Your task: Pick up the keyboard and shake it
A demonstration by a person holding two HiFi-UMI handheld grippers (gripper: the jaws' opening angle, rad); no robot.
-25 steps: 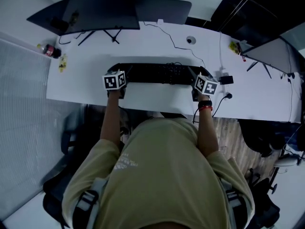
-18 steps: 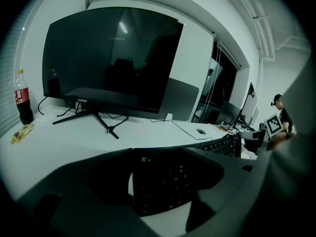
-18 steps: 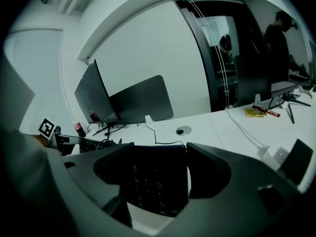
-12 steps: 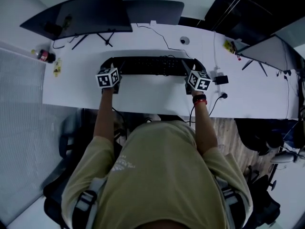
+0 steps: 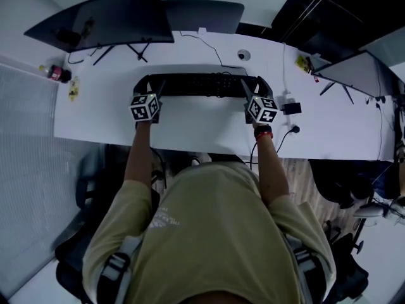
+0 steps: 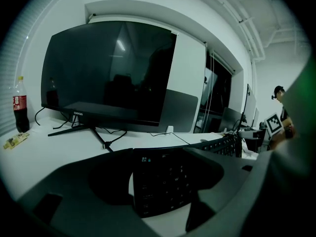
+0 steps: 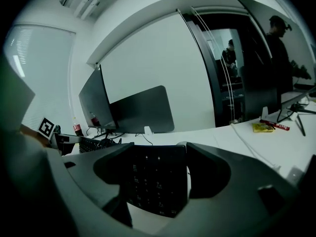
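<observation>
Black keyboard (image 5: 199, 85) spans between my two grippers, parallel to the near edge of the white desk (image 5: 202, 124) and roughly midway between that edge and the far one. My left gripper (image 5: 147, 88) has its jaws clamped on the keyboard's left end; in the left gripper view that short end, keys showing, sits squarely between the two dark jaws. My right gripper (image 5: 255, 88) does the same at the right end, and its own view shows that end pinched between its jaws. Whether the keyboard is clear of the desk top I cannot tell from here. A thin cable (image 5: 217, 57) runs from the keyboard's back toward the far edge. Along that far edge a dark monitor (image 5: 104, 14) stands toward the left corner, with a grey panel (image 5: 202, 12) just beside it. A cola bottle (image 5: 54, 73) stands upright near the left edge, a yellow packet (image 5: 73, 91) just beside it. Another monitor (image 5: 354, 68) stands toward the desk's right end
</observation>
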